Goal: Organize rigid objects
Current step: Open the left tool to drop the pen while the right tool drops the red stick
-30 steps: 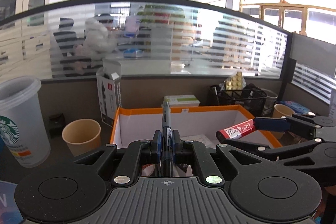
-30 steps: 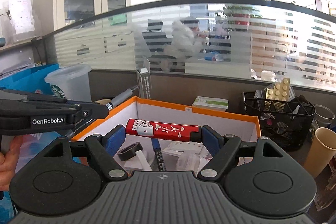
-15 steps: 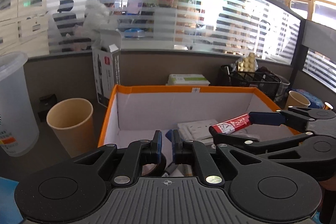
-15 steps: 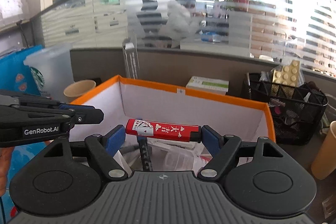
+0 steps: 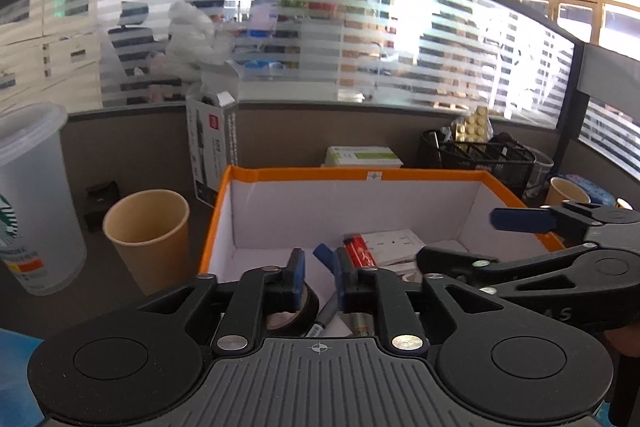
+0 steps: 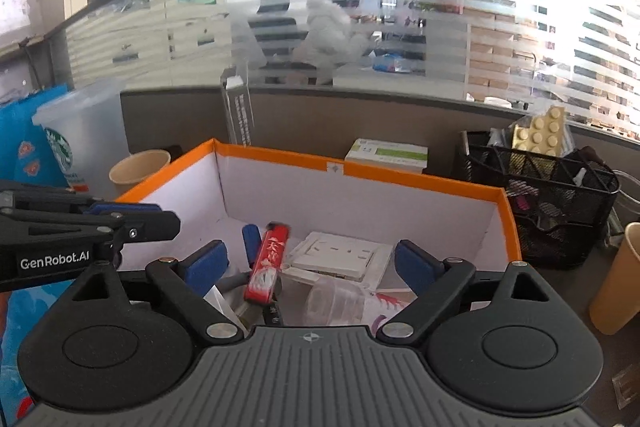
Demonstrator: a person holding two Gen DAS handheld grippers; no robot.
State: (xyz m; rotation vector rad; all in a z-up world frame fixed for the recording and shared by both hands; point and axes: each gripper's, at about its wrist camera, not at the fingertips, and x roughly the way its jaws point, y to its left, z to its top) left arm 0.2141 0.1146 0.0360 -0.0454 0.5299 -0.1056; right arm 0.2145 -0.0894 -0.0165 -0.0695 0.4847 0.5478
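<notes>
Two paper cups (image 5: 147,235) (image 6: 616,281), one orange-rimmed box (image 6: 400,179), one red lighter (image 6: 267,263)

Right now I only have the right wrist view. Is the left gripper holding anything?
Observer: No. The left gripper is open with nothing between its pads. The marker lies in the orange box below it.
Operator: Is anything else under it?
Observer: Yes, a black tape roll lies in the box beneath the gripper's left finger, beside the marker.
</notes>
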